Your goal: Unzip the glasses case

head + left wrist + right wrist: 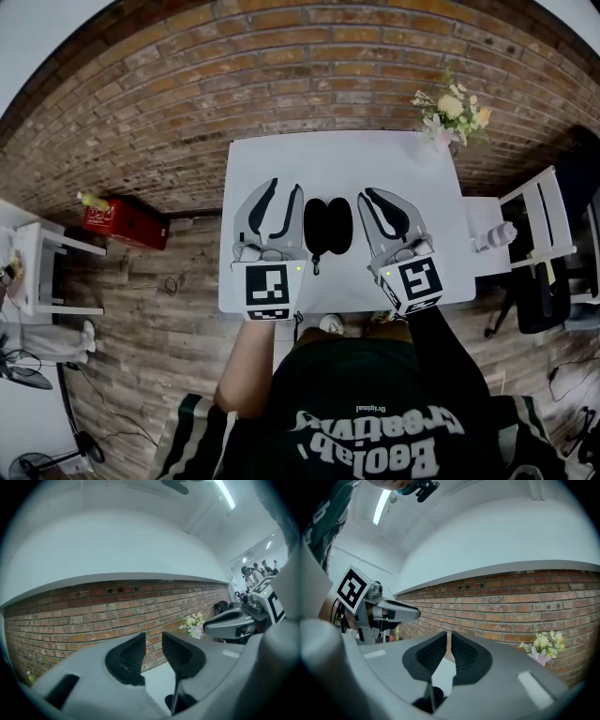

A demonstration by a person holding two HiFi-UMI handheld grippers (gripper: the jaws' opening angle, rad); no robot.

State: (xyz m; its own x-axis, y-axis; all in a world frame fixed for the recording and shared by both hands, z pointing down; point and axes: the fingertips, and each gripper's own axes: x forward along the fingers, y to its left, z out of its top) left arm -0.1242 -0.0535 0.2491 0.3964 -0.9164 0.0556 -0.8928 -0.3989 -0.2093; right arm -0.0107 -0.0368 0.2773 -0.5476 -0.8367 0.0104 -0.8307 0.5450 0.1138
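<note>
A black oval glasses case (328,225) lies zipped on the white table (375,155), with a short dark strap (316,264) hanging off its near end. My left gripper (285,186) is held up just left of the case and my right gripper (367,194) just right of it; neither touches it. In the left gripper view the left gripper (153,637) points level at the brick wall, jaws apart and empty. The right gripper (449,634) also faces the wall, with only a thin slit between its jaws and nothing in it.
A vase of flowers (450,112) stands at the table's far right corner. A white chair (539,220) and a bottle (497,236) are to the right, a red crate (122,220) and a white shelf (37,267) to the left. People (255,571) stand far off.
</note>
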